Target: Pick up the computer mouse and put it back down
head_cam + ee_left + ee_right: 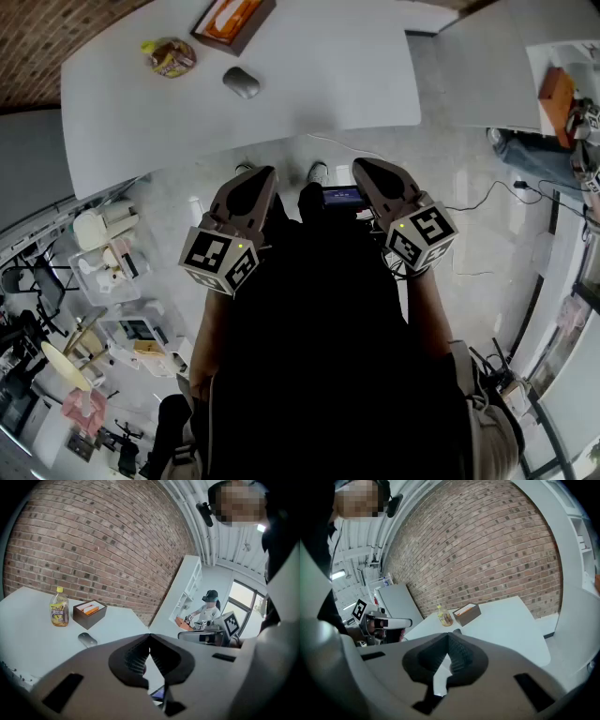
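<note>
White worktop (pixel 309 84) fills the top of the head view, with a brick wall (pixel 93 541) behind it. The person (pixel 309 356) stands back from it, elbows bent, holding both grippers side by side in front of the body. They're tipped a bit down toward the worktop but well short of it, over the floor (pixel 469 159). Left gripper (pixel 265 175) is clenched on nothing, jaws meeting at the tips; right gripper (pixel 362 167) same, closed and empty. On the worktop there's a dark box (pixel 232 21) with what look like orange packets (hard to tell) and a yellow bottle (pixel 169 56) beside it. The grey computer mouse (pixel 241 82) sits near the box, well apart from both grippers
</note>
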### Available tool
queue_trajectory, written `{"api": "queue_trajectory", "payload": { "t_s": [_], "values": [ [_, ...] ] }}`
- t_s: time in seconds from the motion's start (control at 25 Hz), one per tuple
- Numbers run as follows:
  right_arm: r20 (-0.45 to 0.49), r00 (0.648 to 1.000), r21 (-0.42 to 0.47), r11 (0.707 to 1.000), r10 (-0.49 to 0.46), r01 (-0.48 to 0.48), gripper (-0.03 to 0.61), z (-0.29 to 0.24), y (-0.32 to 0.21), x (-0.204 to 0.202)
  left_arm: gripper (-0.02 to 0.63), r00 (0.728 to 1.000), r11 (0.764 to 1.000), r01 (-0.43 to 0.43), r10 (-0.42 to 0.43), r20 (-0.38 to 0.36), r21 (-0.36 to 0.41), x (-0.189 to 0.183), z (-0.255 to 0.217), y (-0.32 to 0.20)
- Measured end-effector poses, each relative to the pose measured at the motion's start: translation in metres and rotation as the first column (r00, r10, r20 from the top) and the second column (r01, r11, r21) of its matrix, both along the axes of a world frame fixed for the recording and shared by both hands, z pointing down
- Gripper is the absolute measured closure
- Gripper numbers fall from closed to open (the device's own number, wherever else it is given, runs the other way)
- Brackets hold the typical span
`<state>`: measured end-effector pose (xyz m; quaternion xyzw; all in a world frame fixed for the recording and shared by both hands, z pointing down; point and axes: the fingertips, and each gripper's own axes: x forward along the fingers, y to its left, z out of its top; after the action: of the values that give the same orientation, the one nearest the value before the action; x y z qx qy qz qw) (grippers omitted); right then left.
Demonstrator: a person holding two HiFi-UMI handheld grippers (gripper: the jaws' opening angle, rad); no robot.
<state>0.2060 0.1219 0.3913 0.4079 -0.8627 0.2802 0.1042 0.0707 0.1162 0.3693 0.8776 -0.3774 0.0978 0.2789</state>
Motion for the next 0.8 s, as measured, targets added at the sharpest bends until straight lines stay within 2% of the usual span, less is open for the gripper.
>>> {"api": "queue_trajectory", "payload": {
  "t_s": [0.36, 0.8],
  "values": [
    [0.015, 0.998, 0.002, 0.999, 0.054, -0.054, 0.561, -0.003, -0.002, -0.011, 0.601, 1.000, 1.000, -0.006, 0.006, -0.007, 0.009, -0.020, 0.002, 0.003],
    [-0.052, 0.998, 0.008, 1.000, 0.026, -0.026, 0.560, -0.001, -0.010, -0.060, 0.601, 1.000, 1.000, -0.002, 0.002, -0.014, 0.018, -0.066, -0.003, -0.002]
  ]
}}
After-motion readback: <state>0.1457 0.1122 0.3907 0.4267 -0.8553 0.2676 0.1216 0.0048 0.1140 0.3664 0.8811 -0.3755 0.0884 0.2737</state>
